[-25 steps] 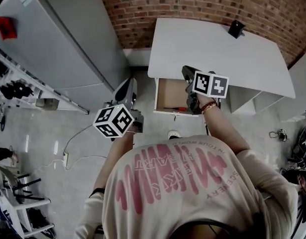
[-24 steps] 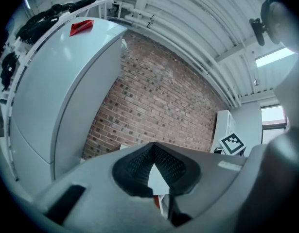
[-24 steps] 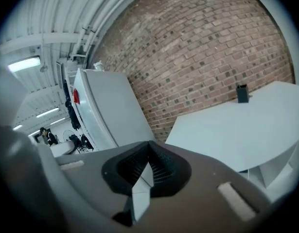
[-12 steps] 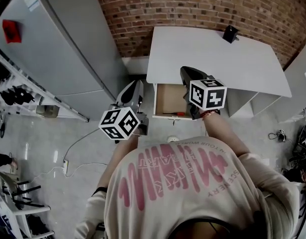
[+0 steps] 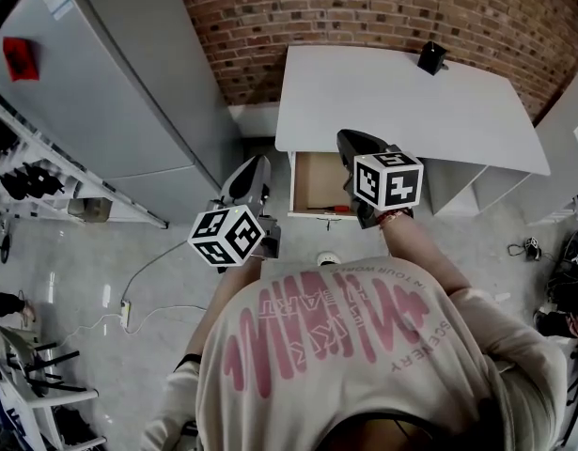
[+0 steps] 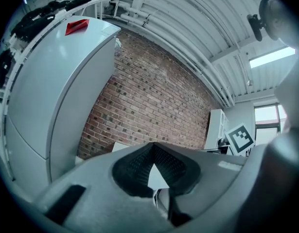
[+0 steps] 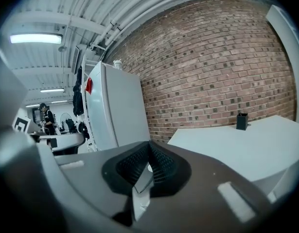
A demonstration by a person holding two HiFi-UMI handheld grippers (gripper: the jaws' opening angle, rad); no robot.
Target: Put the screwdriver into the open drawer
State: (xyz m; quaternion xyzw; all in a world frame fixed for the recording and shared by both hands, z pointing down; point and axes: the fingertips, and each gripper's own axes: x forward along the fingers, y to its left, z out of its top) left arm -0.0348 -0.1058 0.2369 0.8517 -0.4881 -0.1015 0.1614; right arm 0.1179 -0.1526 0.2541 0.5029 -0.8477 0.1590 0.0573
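Screwdriver [image 5: 332, 209] is lying inside the open drawer [image 5: 315, 181] near its front edge, long axis running left-right. Right gripper [image 5: 352, 144] is hovering nearest, over the drawer's right side, jaws together and empty. Left gripper [image 5: 251, 169] is hanging off to the left, jaws together, empty.

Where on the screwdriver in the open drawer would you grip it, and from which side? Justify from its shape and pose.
Probably the screwdriver's red handle, from above, jaws across it. It lies flat near the drawer's front wall, shaft pointing left in the head view; the handle is its thickest part, and only the drawer's top is open.
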